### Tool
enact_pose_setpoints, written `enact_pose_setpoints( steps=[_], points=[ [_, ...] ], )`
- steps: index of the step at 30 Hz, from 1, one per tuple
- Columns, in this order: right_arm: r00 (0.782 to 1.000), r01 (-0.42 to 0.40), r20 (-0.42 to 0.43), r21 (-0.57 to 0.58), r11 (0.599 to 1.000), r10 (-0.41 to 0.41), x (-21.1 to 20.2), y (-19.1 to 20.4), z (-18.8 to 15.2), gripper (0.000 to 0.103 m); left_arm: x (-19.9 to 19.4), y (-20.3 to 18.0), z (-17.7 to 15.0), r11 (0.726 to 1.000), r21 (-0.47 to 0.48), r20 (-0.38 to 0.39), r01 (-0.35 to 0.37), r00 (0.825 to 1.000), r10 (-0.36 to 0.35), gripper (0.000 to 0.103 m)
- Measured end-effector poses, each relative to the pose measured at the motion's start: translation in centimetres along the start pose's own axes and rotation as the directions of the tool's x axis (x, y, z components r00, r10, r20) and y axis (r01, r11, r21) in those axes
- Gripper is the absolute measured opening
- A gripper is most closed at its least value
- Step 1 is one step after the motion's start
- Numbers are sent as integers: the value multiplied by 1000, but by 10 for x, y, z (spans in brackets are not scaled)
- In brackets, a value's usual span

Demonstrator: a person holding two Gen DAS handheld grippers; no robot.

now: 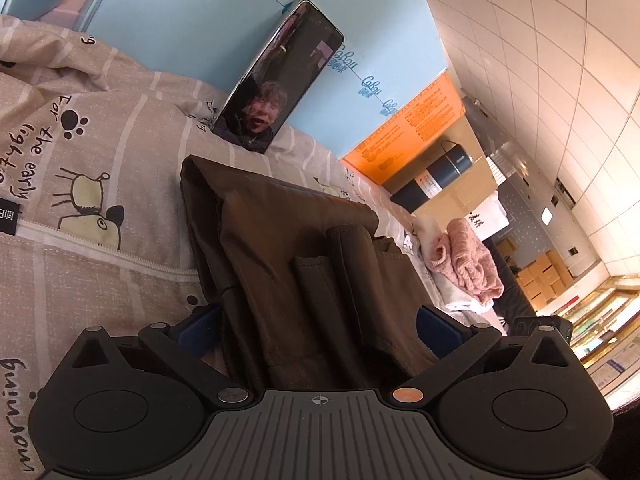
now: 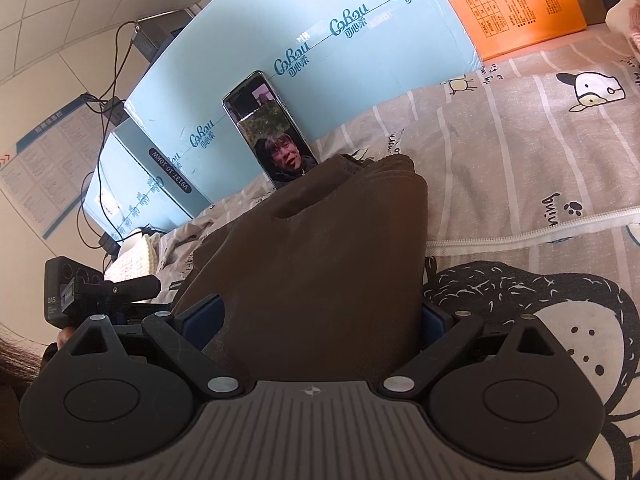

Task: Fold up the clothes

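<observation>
Between the spread blue pads of the left gripper (image 1: 318, 326) lies the folded brown garment (image 1: 280, 248), jaws wide and released; the right gripper (image 2: 320, 320) straddles its other side, likewise unclenched. Beyond the garment a phone (image 1: 280, 76) leans on a pale blue box (image 1: 180, 20). A pink knit (image 1: 468, 260) sits further along the printed bedcover (image 1: 100, 160), near a dark flask (image 1: 432, 178).

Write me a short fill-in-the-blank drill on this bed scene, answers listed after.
1. The folded garment between both tongs is dark ____.
2. The black smartphone leans against a pale ____ carton.
3. The knitted sweater lying past the garment is ____.
4. The left tongs stand ____.

Answers: brown; blue; pink; open
</observation>
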State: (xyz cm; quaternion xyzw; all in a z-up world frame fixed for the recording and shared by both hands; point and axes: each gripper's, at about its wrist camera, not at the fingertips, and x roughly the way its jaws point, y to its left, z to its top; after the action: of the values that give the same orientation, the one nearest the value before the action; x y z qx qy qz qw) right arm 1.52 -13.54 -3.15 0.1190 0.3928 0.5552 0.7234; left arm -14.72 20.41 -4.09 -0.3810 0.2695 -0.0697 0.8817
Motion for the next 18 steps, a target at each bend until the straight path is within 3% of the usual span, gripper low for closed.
enact_pose_setpoints(
  steps=[10,18],
  points=[
    [1000,-6,-2,4,1000,6,1,0,0,96,-5,18,5,976,-178,66,124,991,-114,103],
    [999,-36,-9,13,999,37,3,1,0,91,15,-10,-5,999,-2,11,49,999,-49,102]
  ],
)
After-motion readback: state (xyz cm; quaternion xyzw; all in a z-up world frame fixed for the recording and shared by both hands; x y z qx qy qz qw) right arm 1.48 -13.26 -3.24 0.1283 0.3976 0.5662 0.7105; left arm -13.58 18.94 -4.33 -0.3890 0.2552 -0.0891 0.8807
